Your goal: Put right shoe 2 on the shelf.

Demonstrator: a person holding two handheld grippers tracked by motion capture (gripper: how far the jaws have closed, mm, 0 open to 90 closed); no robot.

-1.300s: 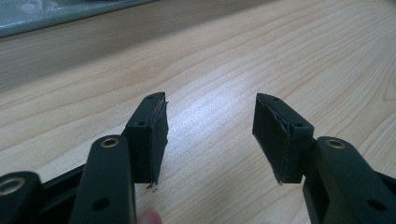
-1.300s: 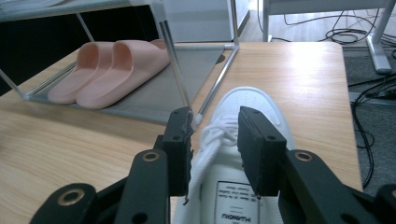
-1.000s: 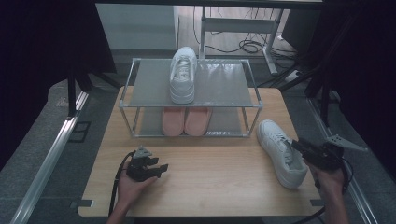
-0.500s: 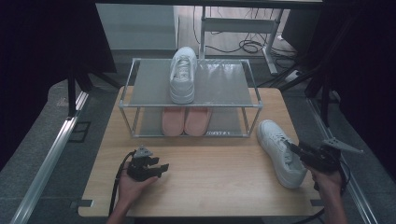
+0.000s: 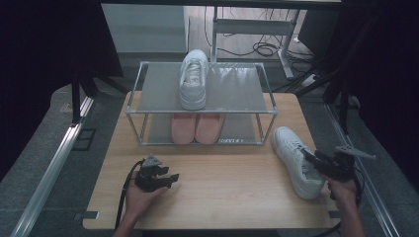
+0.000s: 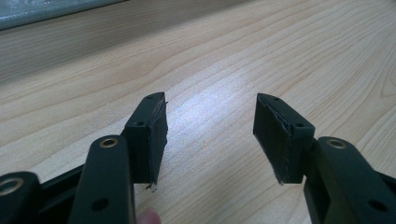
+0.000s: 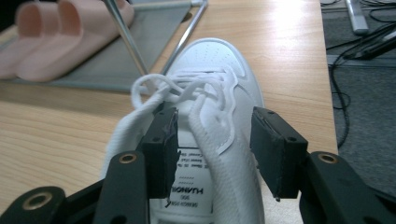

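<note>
Step in hand, as I read it: pick-up of the loose white sneaker [image 5: 297,162], which lies on the table [image 5: 232,197] at its right side, toe pointing far, just right of the shoe rack [image 5: 202,98]. Its mate [image 5: 193,79] already stands on the rack's top shelf, and pink slippers [image 5: 197,128] sit on the lower one.

My right gripper [image 7: 212,149] is at the sneaker's heel end. Its jaws have just been opening and now stand spread, one inside the shoe's mouth against the tongue, the other outside the right collar wall; the pads do not yet press.

My left gripper [image 6: 210,135] is idle near the table's left, jaws spread over bare wood.

Next move, in my judgement: settle a little deeper, pinch the collar wall, then lift towards the top shelf beside the mate, keeping the laces [image 7: 177,91] clear.

Writing: the tongue label, seen inverted, appears to read "HUANQIU"; the smaller print is illegible.
</note>
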